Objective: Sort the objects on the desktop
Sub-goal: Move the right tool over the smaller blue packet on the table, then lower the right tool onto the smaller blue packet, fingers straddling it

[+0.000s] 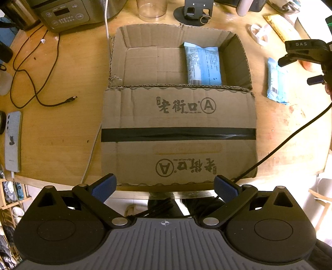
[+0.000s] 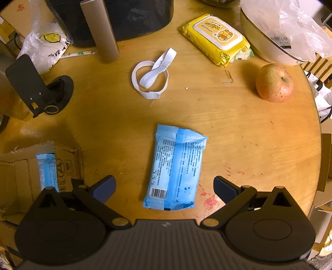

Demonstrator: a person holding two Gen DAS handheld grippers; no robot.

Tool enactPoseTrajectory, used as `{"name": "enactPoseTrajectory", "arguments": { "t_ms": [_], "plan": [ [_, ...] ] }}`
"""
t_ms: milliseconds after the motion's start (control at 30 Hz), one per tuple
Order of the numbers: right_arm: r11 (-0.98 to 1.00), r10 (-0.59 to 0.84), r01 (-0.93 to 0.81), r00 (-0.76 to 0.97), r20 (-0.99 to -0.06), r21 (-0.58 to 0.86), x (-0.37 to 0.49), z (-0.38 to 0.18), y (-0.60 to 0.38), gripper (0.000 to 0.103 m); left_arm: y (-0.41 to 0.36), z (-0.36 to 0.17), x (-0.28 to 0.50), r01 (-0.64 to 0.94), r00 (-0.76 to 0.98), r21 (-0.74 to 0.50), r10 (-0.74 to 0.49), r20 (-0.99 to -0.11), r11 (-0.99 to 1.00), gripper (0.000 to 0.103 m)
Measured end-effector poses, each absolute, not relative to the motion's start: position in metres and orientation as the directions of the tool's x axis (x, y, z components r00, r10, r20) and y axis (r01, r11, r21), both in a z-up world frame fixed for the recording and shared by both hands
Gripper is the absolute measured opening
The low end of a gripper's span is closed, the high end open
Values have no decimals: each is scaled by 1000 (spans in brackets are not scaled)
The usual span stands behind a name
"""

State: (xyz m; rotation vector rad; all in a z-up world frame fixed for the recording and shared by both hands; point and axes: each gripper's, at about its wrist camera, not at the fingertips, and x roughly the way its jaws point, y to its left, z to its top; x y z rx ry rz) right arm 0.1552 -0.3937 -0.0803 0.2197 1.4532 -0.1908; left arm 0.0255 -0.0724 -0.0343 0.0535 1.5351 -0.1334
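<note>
Looking like a home dining area w/ a round wooden table (image 2: 238, 128) doubling as a desk. A rice cooker (image 1: 68, 14) is sitting at the far left edge, an apple (image 2: 274, 83) and wet wipes (image 2: 215, 39) near the far right edge, and shoe racks (image 1: 10, 199) are showing below the near left edge.
</note>
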Motion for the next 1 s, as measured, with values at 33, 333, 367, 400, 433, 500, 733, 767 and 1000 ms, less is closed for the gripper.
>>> {"name": "enactPoseTrajectory", "arguments": {
  "t_ms": [33,333,367,400,433,500,733,767,1000],
  "plan": [
    [961,1,274,107,-994,31,155,-81,-395,103,-73,-34,26,120,29,-49,-53,-998,992,103],
    [929,7,368,105,-994,45,154,-88,-402,103,-73,-35,27,125,27,-49,-53,-998,991,103],
    [928,9,369,105,-994,47,154,-89,-402,103,-72,-35,27,125,26,-49,-52,-998,991,103],
    [928,11,369,105,-994,49,154,-90,-402,103,-72,-36,27,124,25,-48,-52,-998,991,103],
    [928,12,369,106,-994,51,155,-90,-403,103,-72,-36,27,124,25,-48,-51,-998,991,103],
    [928,13,370,105,-994,51,156,-91,-403,103,-72,-36,28,123,24,-47,-50,-998,991,103],
    [930,9,365,108,-994,48,160,-94,-404,103,-72,-37,29,122,21,-46,-49,-999,991,103],
    [930,8,365,108,-994,47,161,-95,-404,103,-72,-36,29,122,20,-46,-49,-999,991,103],
    [931,-1,363,106,-994,37,167,-97,-408,103,-71,-37,30,117,18,-44,-47,-999,992,103]
  ]
}}
